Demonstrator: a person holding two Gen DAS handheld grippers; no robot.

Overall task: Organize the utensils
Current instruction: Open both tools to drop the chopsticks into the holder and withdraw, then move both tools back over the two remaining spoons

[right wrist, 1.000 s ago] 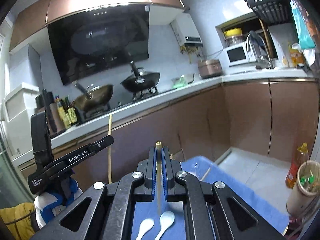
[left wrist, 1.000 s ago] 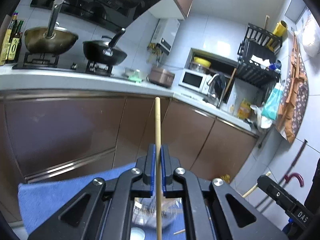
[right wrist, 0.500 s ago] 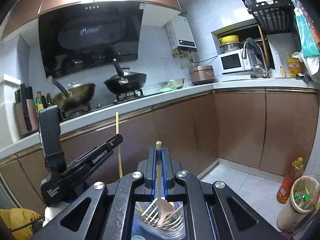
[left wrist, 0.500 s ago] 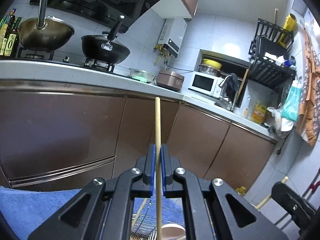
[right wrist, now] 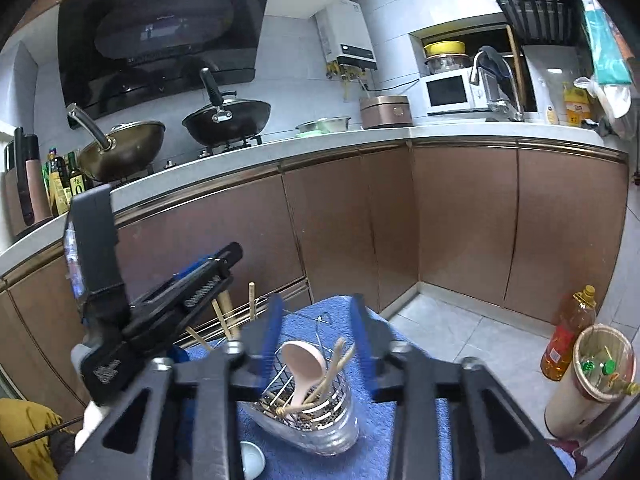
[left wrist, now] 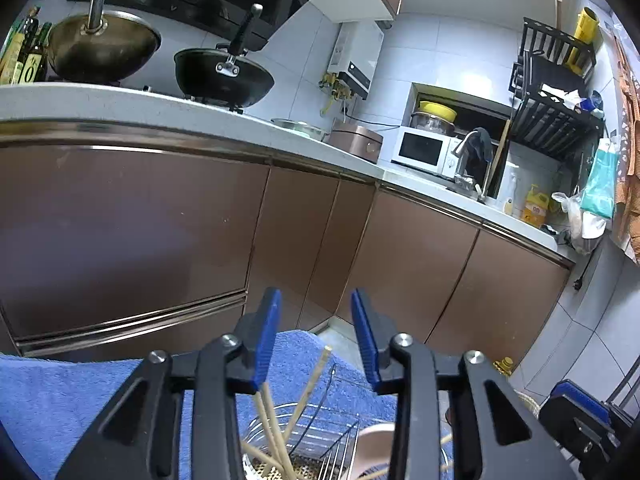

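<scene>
A wire utensil holder [right wrist: 316, 416] stands on a blue towel [right wrist: 372, 460]; it also shows in the left wrist view [left wrist: 320, 452]. A pink spoon [right wrist: 302, 368] and wooden chopsticks [right wrist: 336, 364] stand in its near part. More chopsticks [left wrist: 308, 384] lean in the part under my left gripper. My left gripper [left wrist: 315, 336] is open and empty just above them; it also shows in the right wrist view [right wrist: 208, 268]. My right gripper [right wrist: 316, 340] is open and empty above the pink spoon.
A white spoon [right wrist: 250, 458] lies on the towel by the holder. Brown kitchen cabinets [right wrist: 460, 220] stand behind, with two woks [right wrist: 226, 118] on the counter. An oil bottle [right wrist: 568, 334] and a bin [right wrist: 592, 380] stand on the floor at the right.
Both grippers opened. The left let its chopstick drop into the holder, and the right let the pink spoon drop in. Both moved closer over the holder.
</scene>
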